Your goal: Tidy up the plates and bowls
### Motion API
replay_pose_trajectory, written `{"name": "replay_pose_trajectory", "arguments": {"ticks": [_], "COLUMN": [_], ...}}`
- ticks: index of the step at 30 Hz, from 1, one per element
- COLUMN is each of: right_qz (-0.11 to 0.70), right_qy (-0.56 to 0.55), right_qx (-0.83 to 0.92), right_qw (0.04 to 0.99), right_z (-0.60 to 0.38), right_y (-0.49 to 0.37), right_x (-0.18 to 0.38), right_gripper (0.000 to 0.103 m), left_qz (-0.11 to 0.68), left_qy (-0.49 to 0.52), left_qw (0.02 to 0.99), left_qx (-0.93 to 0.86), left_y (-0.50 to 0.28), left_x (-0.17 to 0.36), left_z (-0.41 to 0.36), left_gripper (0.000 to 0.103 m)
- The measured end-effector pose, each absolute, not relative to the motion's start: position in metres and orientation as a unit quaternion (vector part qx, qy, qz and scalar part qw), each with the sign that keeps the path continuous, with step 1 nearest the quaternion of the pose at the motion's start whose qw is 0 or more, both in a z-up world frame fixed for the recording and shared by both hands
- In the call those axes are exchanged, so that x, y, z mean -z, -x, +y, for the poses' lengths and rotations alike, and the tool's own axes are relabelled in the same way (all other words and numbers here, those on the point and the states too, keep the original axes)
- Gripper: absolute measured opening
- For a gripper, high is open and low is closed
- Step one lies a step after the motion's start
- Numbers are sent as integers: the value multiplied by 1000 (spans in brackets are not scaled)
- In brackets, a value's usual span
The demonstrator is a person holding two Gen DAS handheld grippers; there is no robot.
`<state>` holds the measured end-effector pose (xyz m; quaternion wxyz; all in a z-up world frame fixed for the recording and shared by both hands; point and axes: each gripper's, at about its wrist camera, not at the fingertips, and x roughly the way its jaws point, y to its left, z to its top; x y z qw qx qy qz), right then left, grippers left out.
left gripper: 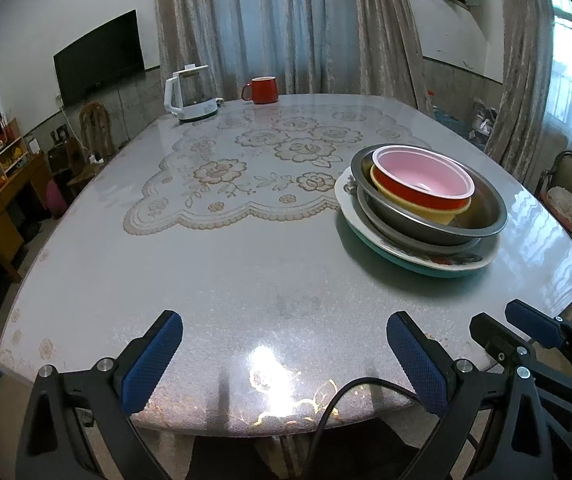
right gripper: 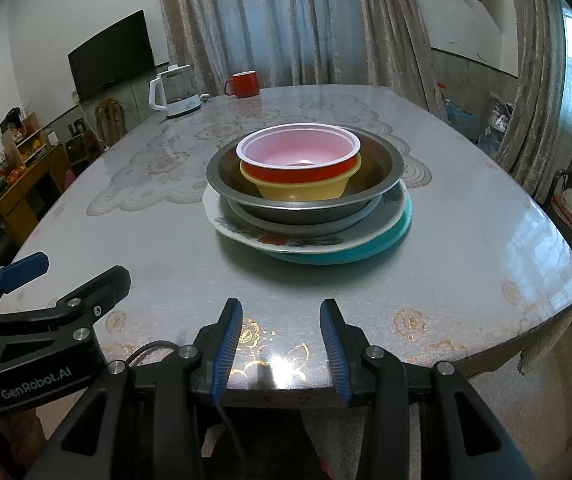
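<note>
1. On the bench (right gripper: 466, 280), a large pale top under a glossy clear cover with a lace floral cloth beneath, all the dishes I can see sit in one stack, right of centre from my left tongs' view and straight ahead of my right tongs.
2. Stack order, bottom to top: teal round plate (right gripper: 366, 254); white plate with a dark floral rim (right gripper: 286, 240); shallow grey metal dish (right gripper: 298, 222); wide steel bowl (right gripper: 382, 168); yellow plastic bowl (right gripper: 302, 190); red plastic bowl with a pink-white inside (right gripper: 298, 152).
3. Progress, my judgement: nesting looks essentially complete, large pieces under small. No loose plate or bowl shows elsewhere on the bench. What may remain is squaring up.
4. Condition: the two plastic bowls sit off-centre in the steel bowl, toward its far-left wall, and the red one tilts slightly. The teal plate pokes out on the right, not concentric. All appear empty.
5. Left tongs (left gripper: 286, 360): spread wide, nothing between the pads, over the near edge, well apart from the stack.
6. Right tongs (right gripper: 281, 344): partly open, empty, also over the near edge.
7. Not task items: white electric kettle (left gripper: 189, 94) and red mug (left gripper: 261, 90) at the far edge.
</note>
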<state>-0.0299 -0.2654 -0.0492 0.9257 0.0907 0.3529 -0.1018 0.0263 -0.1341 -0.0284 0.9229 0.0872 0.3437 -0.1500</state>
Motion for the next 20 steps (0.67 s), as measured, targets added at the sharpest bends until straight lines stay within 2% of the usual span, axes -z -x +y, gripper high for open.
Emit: {"name": "replay_pose_trajectory", "arguments": {"ticks": [20], "right_qz": [360], "right_qy": [-102], "right_qx": [98], "right_qw": [922], "right_z": [-274], "right_y": [21], "right_x": [57], "right_gripper": [40], "left_qz": [350], "left_qy": [-101], "left_qw": [918], "left_qx": [154], "left_y": [-38], "left_x": [34], "left_z": [-147], "left_gripper": [99]}}
